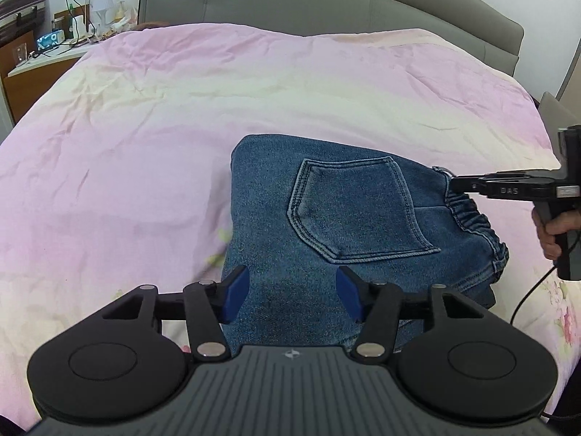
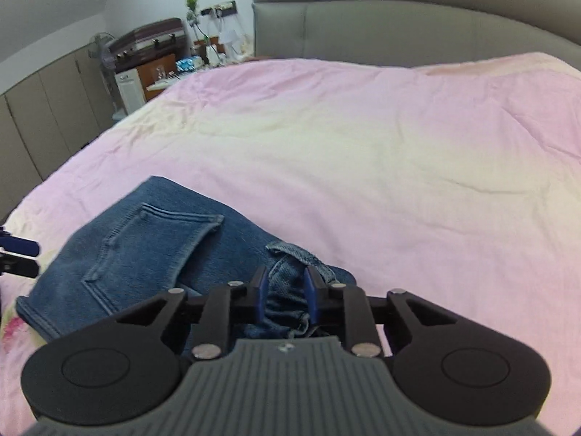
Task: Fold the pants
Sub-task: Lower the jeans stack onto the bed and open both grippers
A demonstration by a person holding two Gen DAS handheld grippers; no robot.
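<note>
Your left gripper [image 1: 292, 292] hangs over the near edge of the pants [image 1: 345, 225] with its blue pads spread wide and nothing between them; denim shows in the gap, but whether the pads touch it cannot be told. Your right gripper [image 2: 286, 289] sits at the elastic waistband [image 1: 475, 218], jaws partly closed with bunched denim and a loose belt loop [image 2: 301, 252] between the pads. From the left wrist view its fingers look nearly together at the waistband edge; it appears to pinch the cloth, though a firm hold is not certain.

The pants lie on the pink duvet [image 1: 218, 109] near the foot of the bed, already doubled into a compact rectangle, back pocket [image 1: 352, 207] facing up.

Judgement: late stage, final fold or tidy-up. The waistband end is rumpled, not flat. Next move likely calls for a left-side grip on the near corner, then both ends carried together evenly, keeping the stacked layers from sliding apart.
</note>
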